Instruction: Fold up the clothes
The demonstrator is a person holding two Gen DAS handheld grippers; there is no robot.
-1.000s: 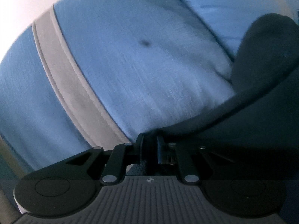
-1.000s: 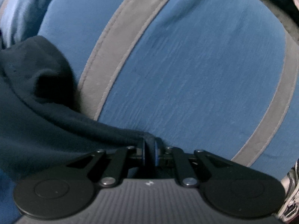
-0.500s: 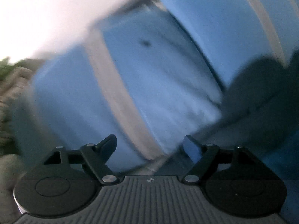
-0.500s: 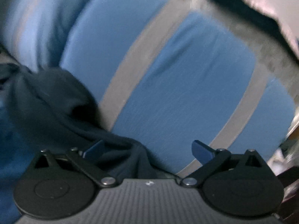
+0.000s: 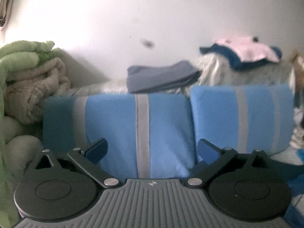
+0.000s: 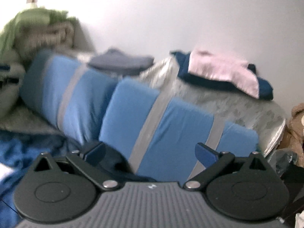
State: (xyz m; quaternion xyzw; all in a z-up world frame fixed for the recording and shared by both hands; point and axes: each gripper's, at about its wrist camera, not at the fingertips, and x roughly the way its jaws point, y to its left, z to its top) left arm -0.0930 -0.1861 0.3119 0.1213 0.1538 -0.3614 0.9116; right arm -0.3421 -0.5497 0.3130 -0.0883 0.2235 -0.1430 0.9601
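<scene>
1. Left gripper (image 5: 152, 150) – jaws opening, nothing between them.
2. Right gripper (image 6: 150, 152) spread wide, empty too; the dark navy garment (image 6: 112, 163) sits bunched just under its left finger, against the blue cushions (image 6: 171, 133).
3. Further back – folded grey cloth (image 5: 161, 77) and a pink-and-navy pile (image 5: 245, 53) by the wall.

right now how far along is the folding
Done: a grey folded garment and a pink-on-navy stack sit behind the blue pillows. In hand: nothing. The left gripper is opening, the right gripper is open, and both are empty. Left: a dark garment lies loose below the right gripper; how neatly it is folded cannot be told.
</scene>
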